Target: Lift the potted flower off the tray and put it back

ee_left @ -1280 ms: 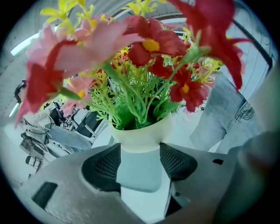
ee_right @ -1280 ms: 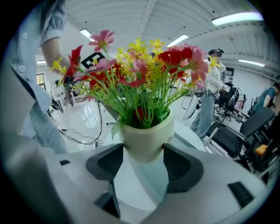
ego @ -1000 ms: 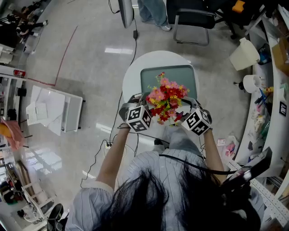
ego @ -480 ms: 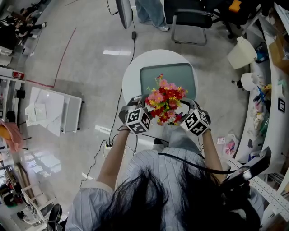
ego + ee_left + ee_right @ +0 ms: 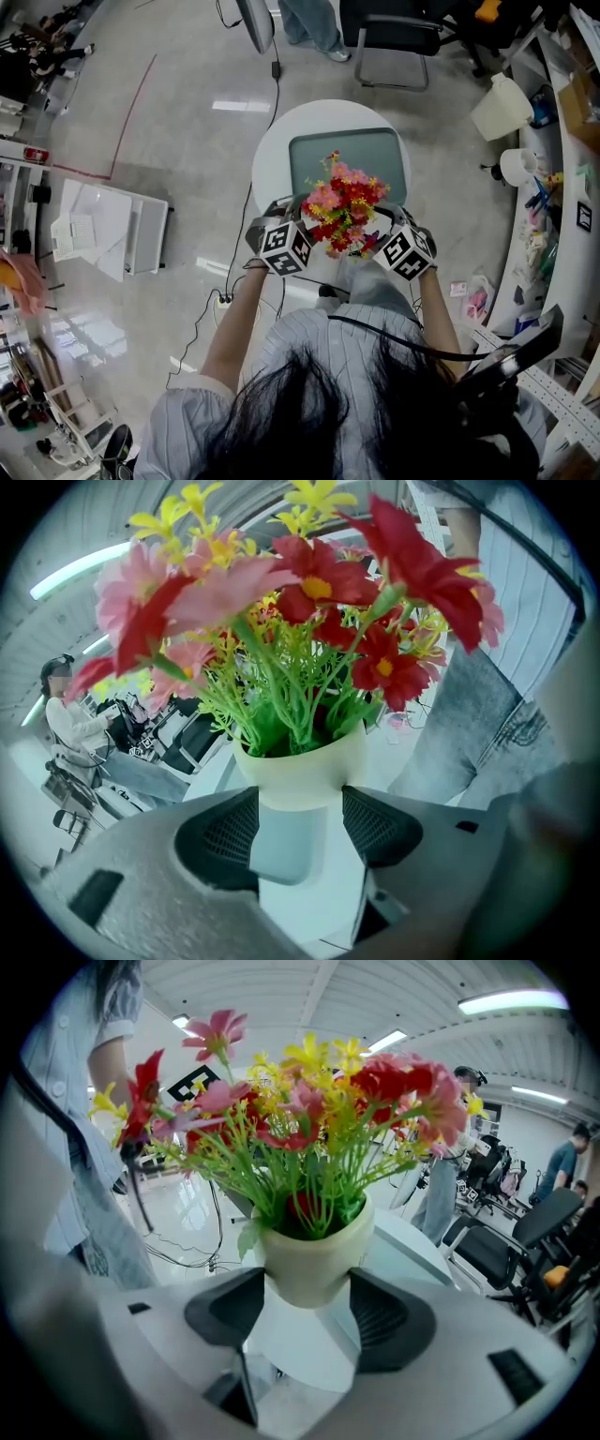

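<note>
Head view: the potted flower [image 5: 345, 208] sits between the two tools at the near edge of a round white desk [image 5: 272, 155]. Its red, pink and yellow blooms overlap the near rim of the grey-green tray [image 5: 323, 155] that lies on the desk. The left tool [image 5: 298, 220] reaches in from the flower's left and the right tool [image 5: 384, 225] from its right, so the two face each other across the plant. Their marker cubes lie on the person's side of the blooms. The blooms hide the container in this view, and whether its base touches the tray cannot be told.

Left gripper view: the cream pot [image 5: 300, 771] stands upright between the jaws. The two dark ribbed pads [image 5: 223, 834] press on the pot's narrower lower body, one on each side, just under its flared upper rim. Green stems rise from the pot, and the blooms fill the upper half of the view.

Right gripper view: the pot is pinched in the same way, upright, with both jaws closed against its lower body below the rim. Beyond it the white desk shows, with a black office chair [image 5: 511, 1241] and a standing person [image 5: 439, 1190] farther back.
</note>
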Action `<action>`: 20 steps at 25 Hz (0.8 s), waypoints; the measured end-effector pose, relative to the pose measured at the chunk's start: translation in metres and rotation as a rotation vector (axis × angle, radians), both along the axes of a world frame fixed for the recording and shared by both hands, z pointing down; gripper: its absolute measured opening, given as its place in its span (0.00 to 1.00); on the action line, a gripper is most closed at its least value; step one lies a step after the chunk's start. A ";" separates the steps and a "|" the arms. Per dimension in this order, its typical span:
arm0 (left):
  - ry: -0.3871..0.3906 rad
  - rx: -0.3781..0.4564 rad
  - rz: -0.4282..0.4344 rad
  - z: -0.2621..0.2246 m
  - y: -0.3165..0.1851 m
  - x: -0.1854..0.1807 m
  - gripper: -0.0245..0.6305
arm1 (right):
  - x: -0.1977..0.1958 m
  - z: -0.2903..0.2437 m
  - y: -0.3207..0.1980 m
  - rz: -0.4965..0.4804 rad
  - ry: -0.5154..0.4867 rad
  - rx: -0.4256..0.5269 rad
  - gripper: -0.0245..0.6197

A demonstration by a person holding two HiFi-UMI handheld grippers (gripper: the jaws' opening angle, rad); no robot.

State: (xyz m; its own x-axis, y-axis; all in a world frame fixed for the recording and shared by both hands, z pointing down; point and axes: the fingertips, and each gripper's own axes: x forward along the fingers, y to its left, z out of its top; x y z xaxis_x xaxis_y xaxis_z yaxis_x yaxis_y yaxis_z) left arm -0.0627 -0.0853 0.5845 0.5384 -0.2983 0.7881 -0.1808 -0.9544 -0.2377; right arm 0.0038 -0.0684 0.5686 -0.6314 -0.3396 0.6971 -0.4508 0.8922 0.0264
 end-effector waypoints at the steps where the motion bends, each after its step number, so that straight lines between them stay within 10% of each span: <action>1: -0.002 -0.001 0.000 0.001 -0.001 0.001 0.48 | 0.001 0.001 -0.001 0.001 0.001 -0.002 0.48; 20: -0.006 -0.046 -0.086 0.016 -0.007 -0.003 0.48 | -0.002 0.016 -0.014 -0.077 0.014 -0.030 0.48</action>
